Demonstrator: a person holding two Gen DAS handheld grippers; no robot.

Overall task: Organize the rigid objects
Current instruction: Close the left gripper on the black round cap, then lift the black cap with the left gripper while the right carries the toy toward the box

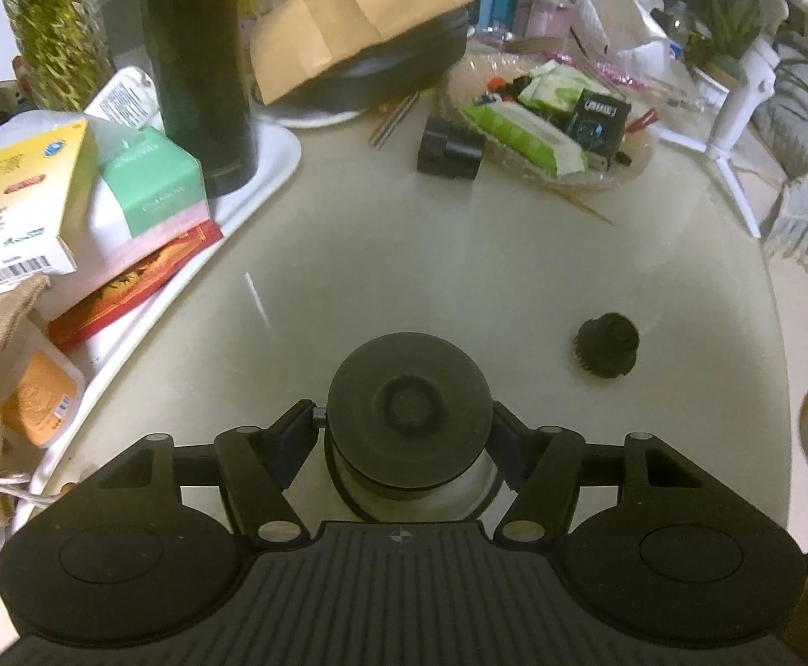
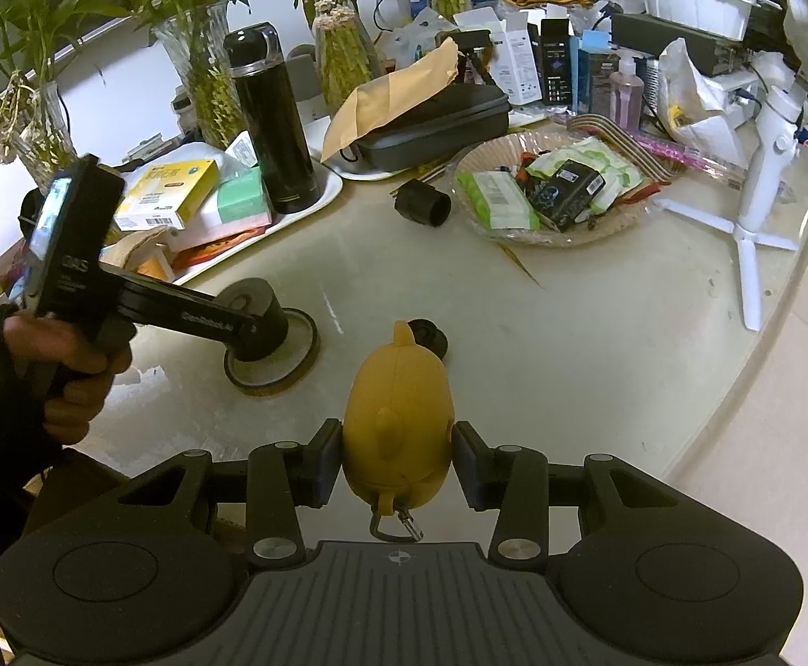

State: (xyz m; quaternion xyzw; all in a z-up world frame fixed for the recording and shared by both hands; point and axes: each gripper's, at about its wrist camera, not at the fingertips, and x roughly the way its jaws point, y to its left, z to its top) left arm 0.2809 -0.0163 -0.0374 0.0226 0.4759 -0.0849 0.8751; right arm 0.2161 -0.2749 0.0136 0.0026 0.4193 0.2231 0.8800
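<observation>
Between the left hand-held gripper (image 1: 406,433) pads, clamped, sits the upright black-lidded jar (image 1: 408,416) on the surface (image 1: 459,255); the right hand-held gripper (image 2: 398,460) grips a yellow duck case (image 2: 398,405).

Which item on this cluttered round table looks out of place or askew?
The crumpled brown paper envelope lies draped crookedly over the black zipped case, hanging past its edge. A short black plastic tube lies tipped on its side on the bare cream tabletop, beside the glass bowl of packets.
</observation>
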